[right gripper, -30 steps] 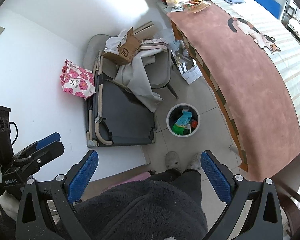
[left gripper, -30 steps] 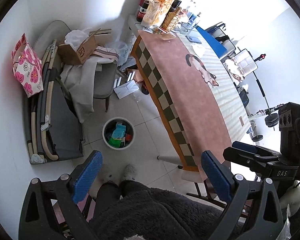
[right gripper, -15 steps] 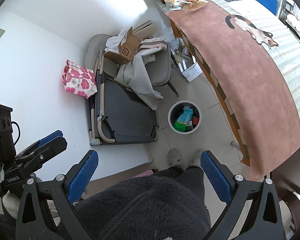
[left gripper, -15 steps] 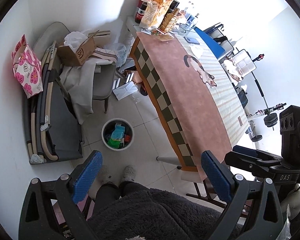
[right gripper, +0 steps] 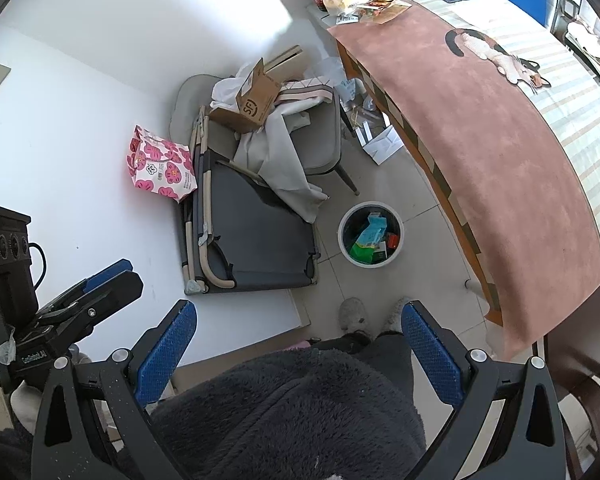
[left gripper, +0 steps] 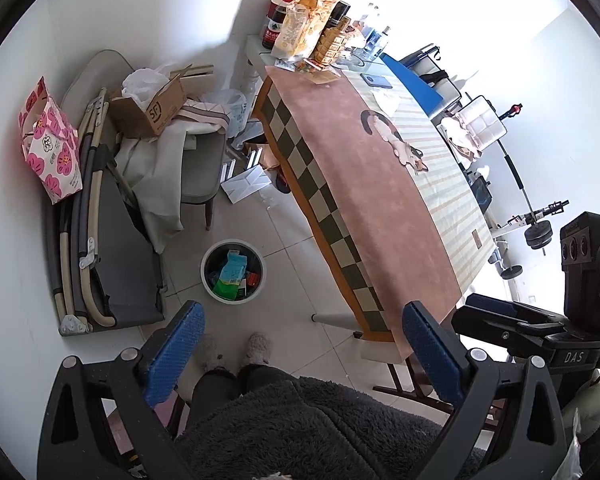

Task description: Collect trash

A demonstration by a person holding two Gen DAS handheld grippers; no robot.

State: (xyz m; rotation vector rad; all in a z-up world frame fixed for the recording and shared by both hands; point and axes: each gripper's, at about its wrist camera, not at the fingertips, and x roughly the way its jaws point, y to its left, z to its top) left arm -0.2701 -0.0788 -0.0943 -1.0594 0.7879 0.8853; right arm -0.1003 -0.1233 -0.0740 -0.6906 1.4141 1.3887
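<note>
Right, both blue-padded grippers, left (left gripper: 302, 354) and right (right gripper: 298, 354), spread and empty; I'd swing toward the white papers (left gripper: 246, 180) mid-frame, above the round white bin (left gripper: 233, 270).

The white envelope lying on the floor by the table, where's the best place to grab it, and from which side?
The white envelope lies flat on the tiles beside the table, so a straight pinch from above would probably fail. Come in low from the open floor side near the trash bin and pinch its raised folded flap edge.

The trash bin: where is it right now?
The trash bin stands on the floor tiles, between the folded cot and the table, just ahead of the person's slippers.
</note>
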